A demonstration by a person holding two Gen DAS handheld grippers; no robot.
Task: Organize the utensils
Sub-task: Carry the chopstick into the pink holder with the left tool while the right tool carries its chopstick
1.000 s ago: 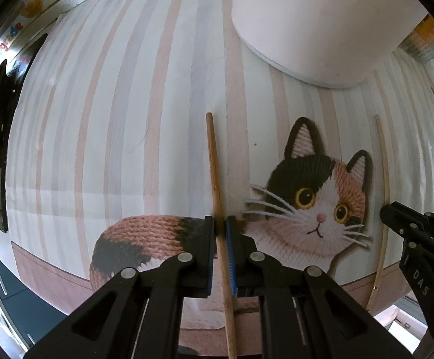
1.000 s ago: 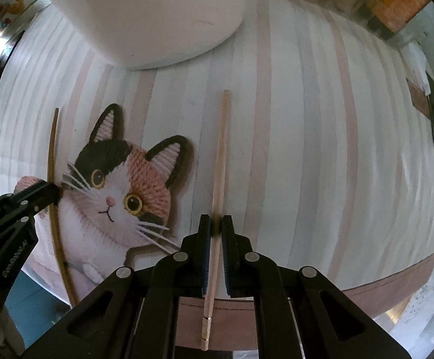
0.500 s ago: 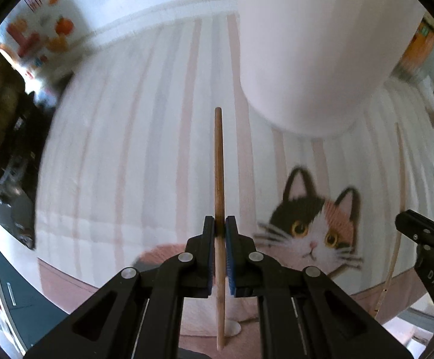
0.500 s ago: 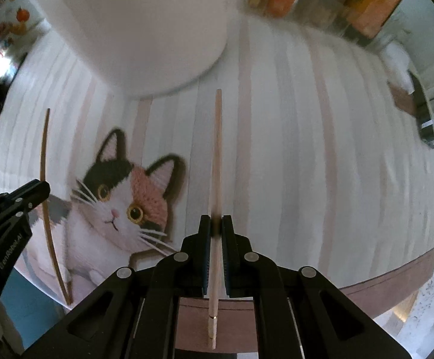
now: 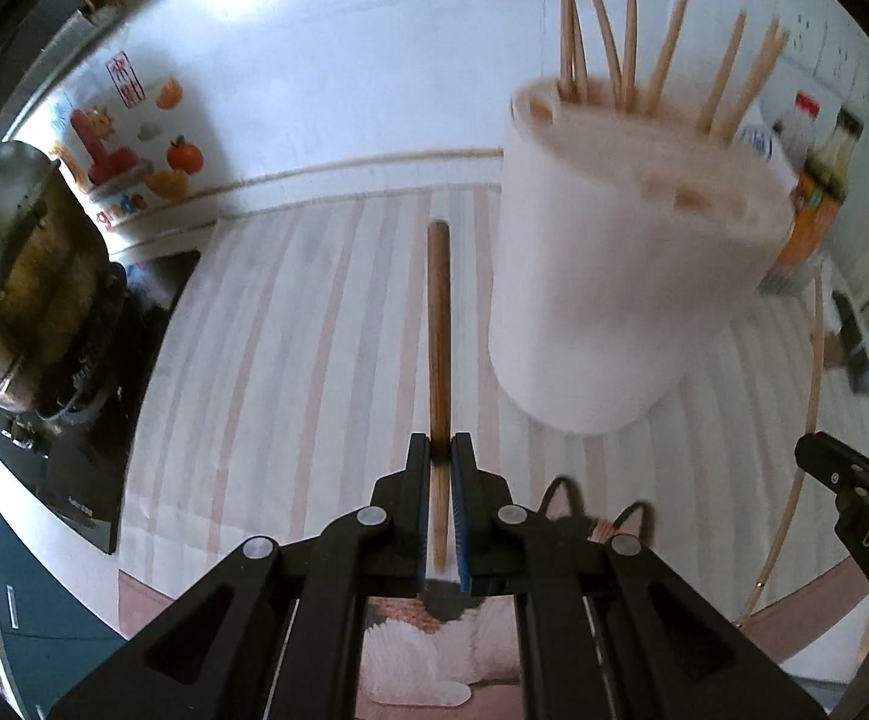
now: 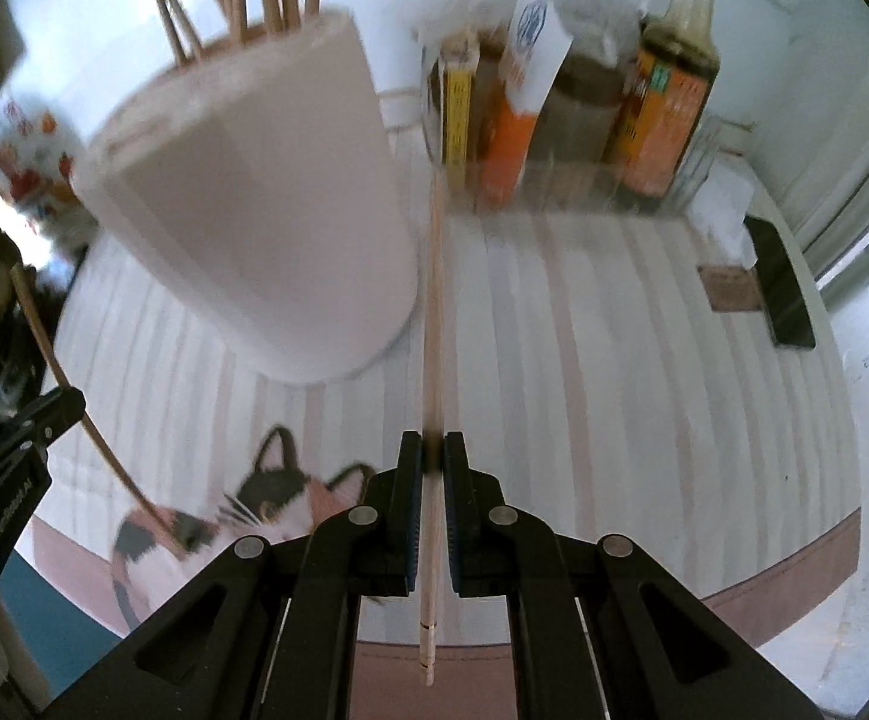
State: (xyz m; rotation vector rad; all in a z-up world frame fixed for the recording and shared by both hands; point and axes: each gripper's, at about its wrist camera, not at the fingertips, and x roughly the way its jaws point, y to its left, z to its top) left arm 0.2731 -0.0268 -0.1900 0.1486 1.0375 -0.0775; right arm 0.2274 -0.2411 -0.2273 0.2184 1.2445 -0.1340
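Wooden chopstick (image 5: 439,324) clamped in the left gripper (image 5: 440,462), a paler one (image 6: 434,312) pinched in the right gripper (image 6: 432,462) (both lifted off the mat (image 6: 584,348)), near the white holder (image 5: 626,276).

The tablecloth (image 5: 326,324) was white with pale pink and grey stripes and a calico cat (image 6: 266,498) in black, orange and white. The holder (image 5: 626,276) was plain white, its sticks (image 5: 626,30) light tan. One chopstick (image 5: 438,324) was dark brown, the other (image 6: 433,324) pale.
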